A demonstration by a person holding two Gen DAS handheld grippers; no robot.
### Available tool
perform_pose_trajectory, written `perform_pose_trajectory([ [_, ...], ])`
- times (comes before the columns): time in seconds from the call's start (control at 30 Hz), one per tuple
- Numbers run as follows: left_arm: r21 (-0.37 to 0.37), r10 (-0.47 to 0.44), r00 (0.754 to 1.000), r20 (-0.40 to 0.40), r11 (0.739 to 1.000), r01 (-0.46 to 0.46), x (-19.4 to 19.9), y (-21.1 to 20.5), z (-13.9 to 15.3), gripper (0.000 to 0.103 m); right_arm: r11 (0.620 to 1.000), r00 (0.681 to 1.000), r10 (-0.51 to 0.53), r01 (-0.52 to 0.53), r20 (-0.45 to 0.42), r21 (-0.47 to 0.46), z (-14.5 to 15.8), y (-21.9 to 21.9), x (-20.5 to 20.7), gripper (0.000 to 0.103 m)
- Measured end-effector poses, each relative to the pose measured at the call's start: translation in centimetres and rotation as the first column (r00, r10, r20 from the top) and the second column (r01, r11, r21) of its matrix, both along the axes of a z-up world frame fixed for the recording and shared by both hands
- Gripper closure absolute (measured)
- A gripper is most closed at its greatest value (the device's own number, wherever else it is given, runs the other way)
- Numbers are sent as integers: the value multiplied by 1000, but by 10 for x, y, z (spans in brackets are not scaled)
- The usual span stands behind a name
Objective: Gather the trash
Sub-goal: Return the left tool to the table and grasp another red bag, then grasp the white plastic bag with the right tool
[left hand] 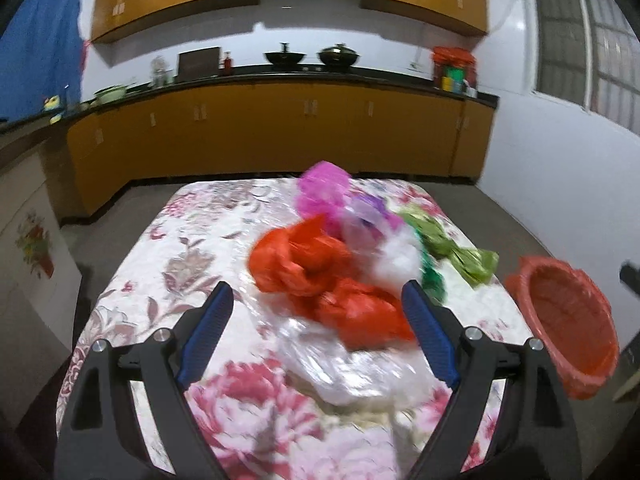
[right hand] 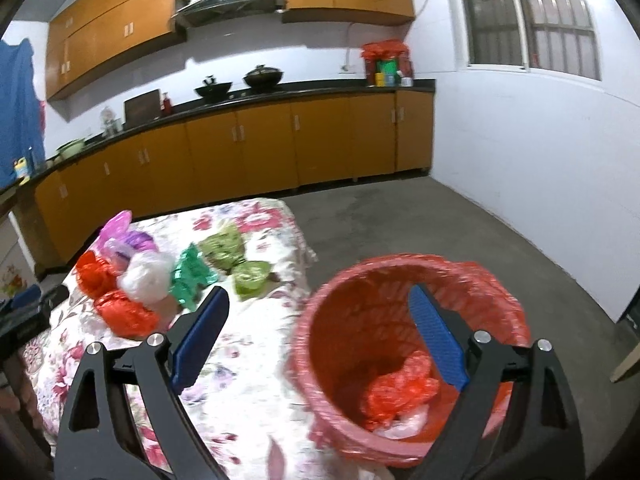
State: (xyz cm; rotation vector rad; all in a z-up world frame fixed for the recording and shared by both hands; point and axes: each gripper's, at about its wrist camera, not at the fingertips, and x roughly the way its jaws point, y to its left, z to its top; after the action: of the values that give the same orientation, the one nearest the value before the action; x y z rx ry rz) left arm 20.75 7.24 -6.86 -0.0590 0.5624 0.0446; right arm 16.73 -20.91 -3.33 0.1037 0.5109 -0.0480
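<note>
The left gripper (left hand: 316, 294) hangs over the floral table (left hand: 192, 248) with fingers spread wide, holding nothing; the crumpled red bag (left hand: 320, 280) lies between its tips, pink bag (left hand: 324, 194) at twelve o'clock, green wrappers (left hand: 452, 246) at two. The right gripper (right hand: 318, 300) is equally agape above the red-lined bin (right hand: 384, 344), crumpled red plastic (right hand: 396, 390) inside

Orange cabinets (right hand: 256, 140) line white walls (right hand: 520, 152), with a barred window (right hand: 532, 16) above grey concrete floor (right hand: 420, 220).
</note>
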Motion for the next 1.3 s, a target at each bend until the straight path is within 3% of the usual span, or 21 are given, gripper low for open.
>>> perform_pose_trajectory([
  [0.13,-18,11,1000,9,1000,-11,21,11,7,23,999,999,39,-39,-14,-5,-5,22,10,15],
  [0.23,14,-1,1000,2,1000,1,41,6,7,24,998,998,65,-65,-24,-13,-8,37,17,16],
  [0.33,47,-3,1000,-30,999,5,58,3,0,33,997,996,80,-81,-35,-19,-13,48,25,16],
  [0.53,0,-7,994,-106,1000,7,78,14,-17,64,994,993,103,-105,-58,-30,-19,61,37,16],
  [0.6,-22,-15,994,-111,1000,13,78,19,-20,83,993,991,113,-116,-66,-36,-21,67,40,16],
  [0.7,-37,-30,995,-96,999,27,73,22,-20,90,991,989,128,-131,-70,-36,-23,74,44,16],
  [1.1,-69,22,1000,-5,997,-23,38,64,5,94,978,976,205,-207,-71,-13,-21,110,55,23],
  [1.3,-65,64,998,20,996,-62,22,81,13,94,966,960,260,-258,-103,33,-26,141,81,27],
])
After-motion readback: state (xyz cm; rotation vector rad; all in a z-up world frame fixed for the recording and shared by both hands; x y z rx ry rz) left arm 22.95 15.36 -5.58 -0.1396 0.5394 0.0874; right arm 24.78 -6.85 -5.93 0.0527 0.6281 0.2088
